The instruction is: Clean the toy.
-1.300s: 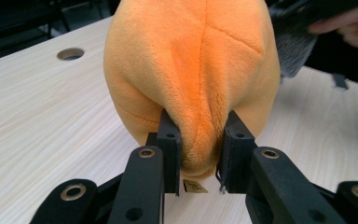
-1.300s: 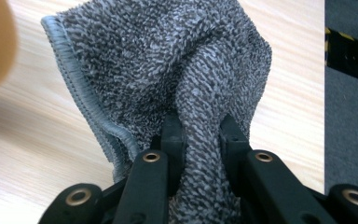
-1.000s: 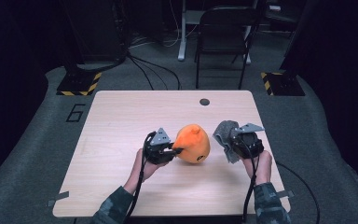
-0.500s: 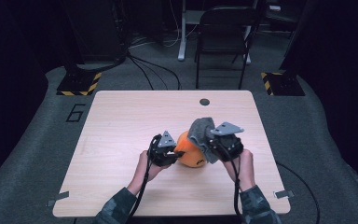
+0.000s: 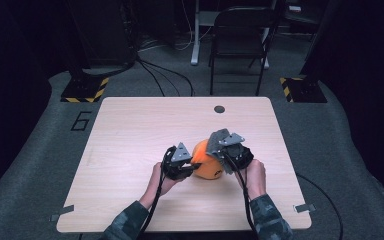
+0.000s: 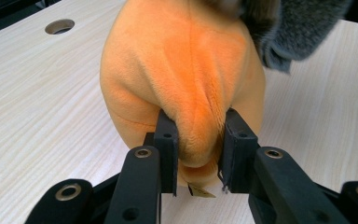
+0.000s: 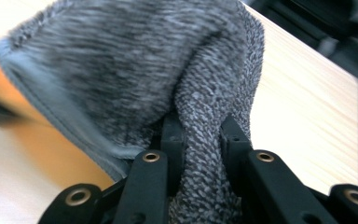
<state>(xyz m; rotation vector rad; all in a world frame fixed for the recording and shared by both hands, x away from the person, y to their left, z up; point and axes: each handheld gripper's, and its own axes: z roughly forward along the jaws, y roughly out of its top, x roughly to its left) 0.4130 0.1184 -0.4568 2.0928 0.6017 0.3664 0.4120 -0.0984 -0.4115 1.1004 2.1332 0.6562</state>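
left hand-held gripper (image 6: pixel 193 149): I have it clenched on a fold of the orange plush toy (image 5: pixel 207 161), which sits on the desk (image 5: pixel 130 130) near the front edge, between my two hands
step: keep that pinch steady so the toy can't roll while the cloth rubs across its top
right hand-held gripper (image 7: pixel 200 135): grasping a bunched grey cloth (image 7: pixel 135 70), laid against the toy's upper right
pose: left forearm low, jaws level; right hand angled in over the toy
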